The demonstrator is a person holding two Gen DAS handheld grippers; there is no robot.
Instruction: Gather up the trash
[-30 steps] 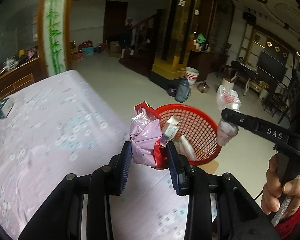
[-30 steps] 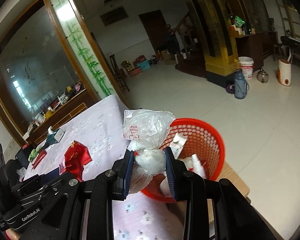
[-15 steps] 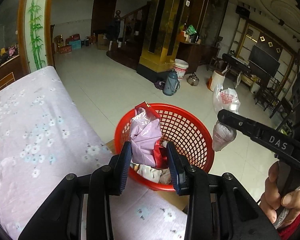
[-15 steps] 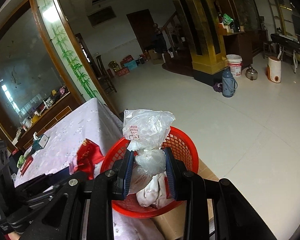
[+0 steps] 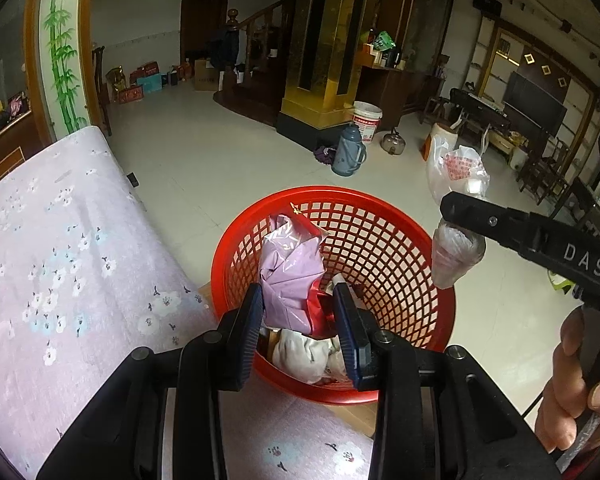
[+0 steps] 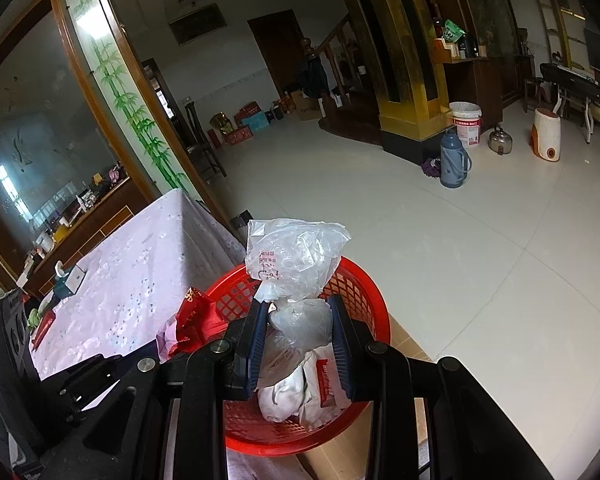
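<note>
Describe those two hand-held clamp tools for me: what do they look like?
Both are black, angular plastic frames with round silver bolt heads. Each ends in two flat fingers faced with ribbed dark-blue pads. The right gripper, seen side-on from the left camera, carries white letters "DAS". A red sleeve edge shows beside the hand holding it.

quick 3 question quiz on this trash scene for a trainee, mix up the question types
1. True or false: the left gripper holds a pink and red wrapper above the red basket.
2. What does the right gripper hold? A) a bottle B) a clear plastic bag C) nothing
3. Fill in: the basket already contains ___.

Key
1. True
2. B
3. Trash: white crumpled pieces lie inside it.
</note>
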